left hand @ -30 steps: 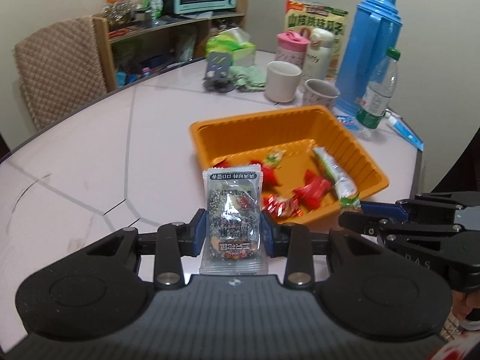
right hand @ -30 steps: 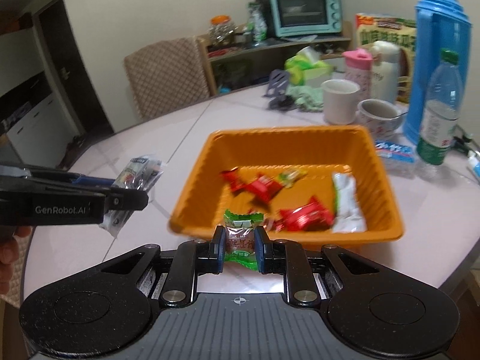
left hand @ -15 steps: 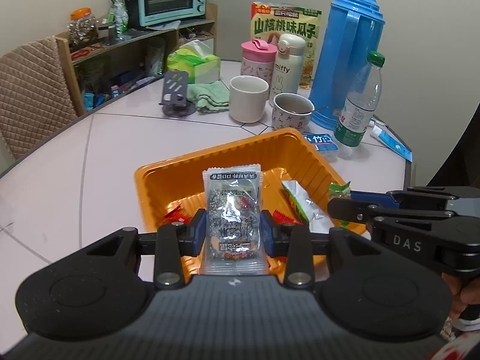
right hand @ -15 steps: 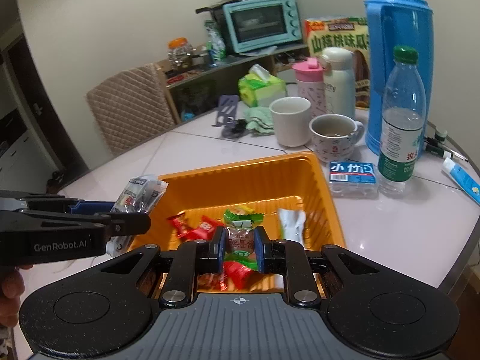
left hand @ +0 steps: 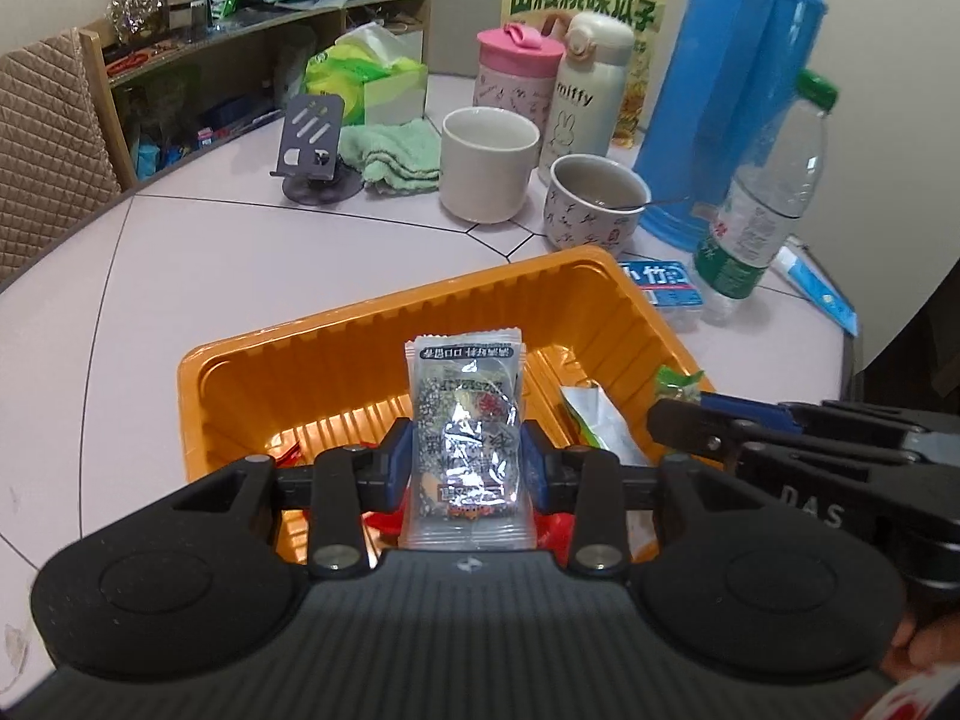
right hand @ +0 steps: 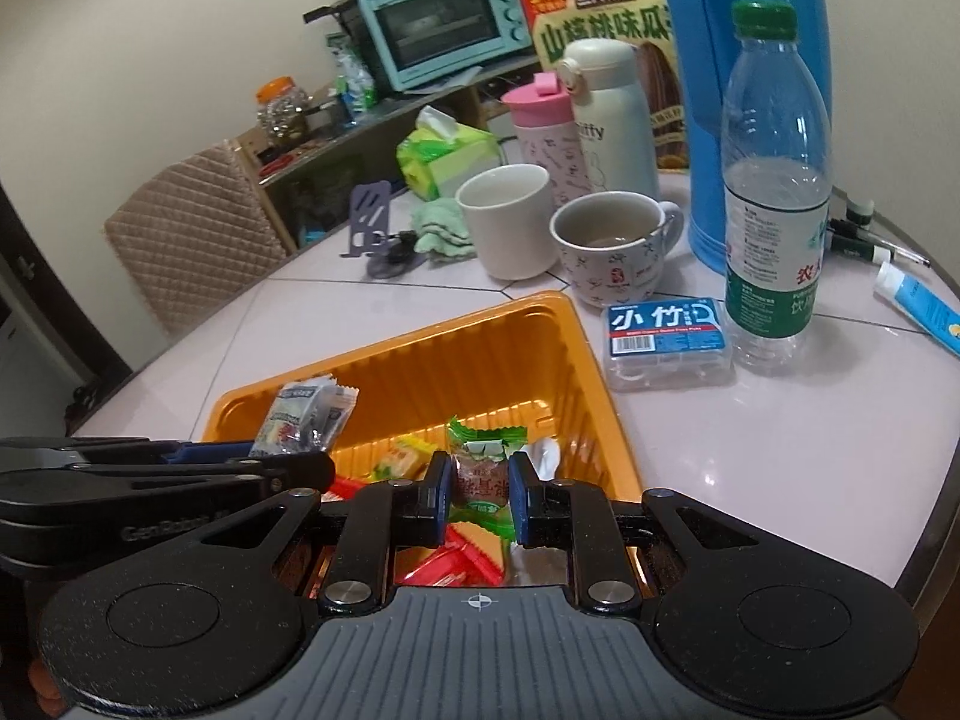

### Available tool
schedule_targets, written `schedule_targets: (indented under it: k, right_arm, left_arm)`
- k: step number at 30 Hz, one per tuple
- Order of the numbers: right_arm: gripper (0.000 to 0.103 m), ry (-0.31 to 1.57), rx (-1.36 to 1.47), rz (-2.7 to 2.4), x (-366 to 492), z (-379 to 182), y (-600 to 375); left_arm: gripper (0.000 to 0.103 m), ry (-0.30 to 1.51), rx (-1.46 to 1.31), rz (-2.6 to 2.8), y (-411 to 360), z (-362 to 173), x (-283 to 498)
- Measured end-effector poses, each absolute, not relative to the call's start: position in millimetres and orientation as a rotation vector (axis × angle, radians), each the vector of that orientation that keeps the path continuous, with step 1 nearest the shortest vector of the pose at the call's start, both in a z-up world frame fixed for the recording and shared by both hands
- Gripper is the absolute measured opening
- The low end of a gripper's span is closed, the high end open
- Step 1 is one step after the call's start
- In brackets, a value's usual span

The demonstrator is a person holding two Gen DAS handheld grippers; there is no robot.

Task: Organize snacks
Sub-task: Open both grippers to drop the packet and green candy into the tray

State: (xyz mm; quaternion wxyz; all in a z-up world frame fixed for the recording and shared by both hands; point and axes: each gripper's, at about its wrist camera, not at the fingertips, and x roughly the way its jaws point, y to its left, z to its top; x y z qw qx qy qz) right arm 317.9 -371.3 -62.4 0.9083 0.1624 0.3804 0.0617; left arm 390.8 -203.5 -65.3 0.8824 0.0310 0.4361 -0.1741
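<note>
Your left gripper point(left hand: 465, 465) has its fingers point(left hand: 396, 462) clamped on a clear-and-silver snack packet point(left hand: 465, 420), held upright with its printed top seam pointing away from you. It hangs over the near wall of the orange tray point(left hand: 336, 360), which sits on the pale tabletop point(left hand: 240, 264) toward its right edge. Your right gripper point(right hand: 479, 495) is closed tight on a small brown candy with green wrapper ends point(right hand: 480, 468), and it too is above the tray, over the side nearer that right edge. In the left view it comes in from the right with the candy's green end showing at its tip.

Inside the tray lie several red-wrapped sweets point(right hand: 444, 564), a yellow-green one point(right hand: 399, 459) and a long white-and-green packet point(left hand: 591, 420).

Past the tray's far corner stand a white cup point(left hand: 489, 171), a patterned mug point(left hand: 591, 201), a water bottle point(right hand: 774, 180) and a blue thermos point(left hand: 735, 90). A small blue-labelled box point(right hand: 666, 333) lies just beside the tray, next to the bottle.
</note>
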Motion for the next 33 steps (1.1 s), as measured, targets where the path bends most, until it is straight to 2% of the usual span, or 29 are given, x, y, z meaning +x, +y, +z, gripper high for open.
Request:
schedule_targets:
  k: [14,30,33]
  right_arm:
    - [0.020,0.806,0.344,0.096,334.6,-73.7,-378.4]
    - [0.021,0.812,0.339,0.132,343.8,-73.4,-369.2]
    - [0.021,0.798,0.338,0.138,345.6,-71.6,-366.1]
  left_arm:
    - [0.034,0.970,0.080,-0.349,-220.2,-90.6,418.1]
    - [0.040,0.947,0.059,-0.295,-186.1,-73.1,416.2]
    - [0.044,0.939,0.073,-0.286,-182.3,-70.7,411.7]
